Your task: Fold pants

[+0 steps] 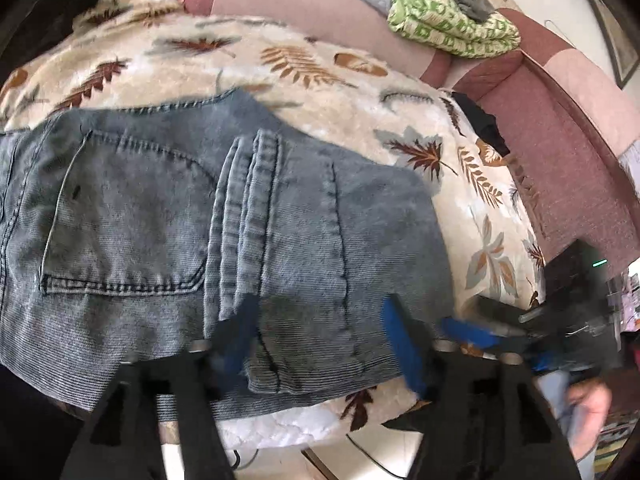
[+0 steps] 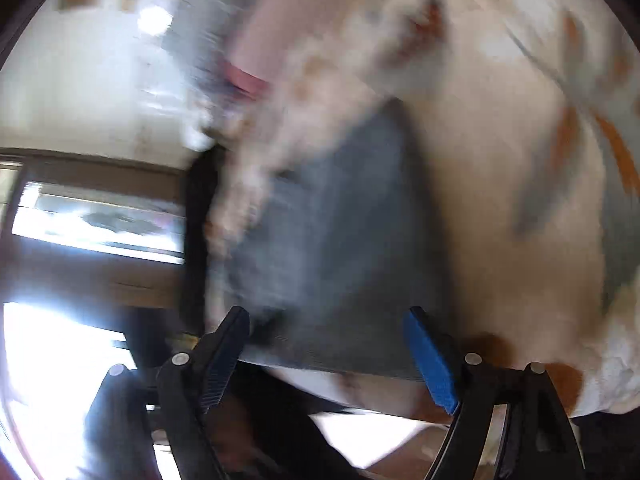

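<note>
Grey-blue denim pants lie folded on a cream leaf-print blanket, back pocket and seams facing up. My left gripper is open, its blue-padded fingers spread just above the near edge of the pants, holding nothing. My right gripper shows at the right of the left wrist view, off the pants' right side. In the blurred right wrist view the right gripper is open and empty, with the pants just beyond its fingers.
A pink-maroon sofa runs behind and right of the blanket. A green patterned cloth and a grey cloth lie on it. The blanket's near edge hangs over pale floor with a dark cable. A window is at left.
</note>
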The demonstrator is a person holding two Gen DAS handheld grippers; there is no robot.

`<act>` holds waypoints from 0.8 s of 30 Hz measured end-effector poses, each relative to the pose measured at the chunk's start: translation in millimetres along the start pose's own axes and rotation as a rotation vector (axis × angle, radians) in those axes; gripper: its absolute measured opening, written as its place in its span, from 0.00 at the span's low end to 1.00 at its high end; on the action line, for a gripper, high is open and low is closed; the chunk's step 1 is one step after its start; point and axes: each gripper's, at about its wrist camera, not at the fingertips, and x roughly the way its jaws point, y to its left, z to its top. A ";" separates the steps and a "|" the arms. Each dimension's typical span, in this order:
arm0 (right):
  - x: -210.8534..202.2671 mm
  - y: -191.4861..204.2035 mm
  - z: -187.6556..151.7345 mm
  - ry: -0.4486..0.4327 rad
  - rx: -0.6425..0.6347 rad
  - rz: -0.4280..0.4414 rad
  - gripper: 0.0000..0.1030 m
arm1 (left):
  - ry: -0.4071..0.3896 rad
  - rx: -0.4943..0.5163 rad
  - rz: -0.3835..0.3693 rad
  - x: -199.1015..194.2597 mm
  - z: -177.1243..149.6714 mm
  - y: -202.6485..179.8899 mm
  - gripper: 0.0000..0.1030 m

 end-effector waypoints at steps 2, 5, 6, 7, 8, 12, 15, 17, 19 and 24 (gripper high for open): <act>-11.1 2.0 5.6 0.010 0.057 0.029 0.78 | 0.019 0.046 0.027 4.3 -2.5 -4.6 0.70; -30.1 35.0 20.6 -0.061 -0.045 0.004 0.79 | -0.023 0.058 0.021 -8.8 0.2 -9.2 0.70; -31.6 42.4 26.4 -0.059 -0.055 0.028 0.79 | -0.047 0.065 0.008 -14.1 3.0 -11.4 0.70; -30.9 50.3 35.6 -0.067 -0.060 0.047 0.79 | -0.072 0.077 -0.004 -18.2 5.9 -13.7 0.70; -29.1 57.1 45.0 -0.076 -0.072 0.042 0.79 | -0.083 0.083 -0.011 -19.1 8.5 -14.8 0.70; 2.5 63.4 88.3 -0.067 -0.080 0.046 0.79 | -0.027 0.080 0.011 3.8 13.8 -8.8 0.70; 41.6 26.1 118.9 -0.013 -0.008 -0.070 0.79 | -0.013 0.113 0.027 19.6 8.6 -5.1 0.70; 41.6 20.0 120.2 -0.037 0.036 -0.037 0.79 | -0.012 0.147 0.046 20.9 7.0 -9.5 0.70; 32.1 37.7 112.8 -0.033 -0.020 -0.057 0.79 | -0.017 0.156 0.041 21.8 6.6 -9.5 0.71; 4.3 51.1 71.8 -0.054 -0.076 -0.034 0.80 | -0.033 0.148 0.007 22.5 6.1 -5.6 0.73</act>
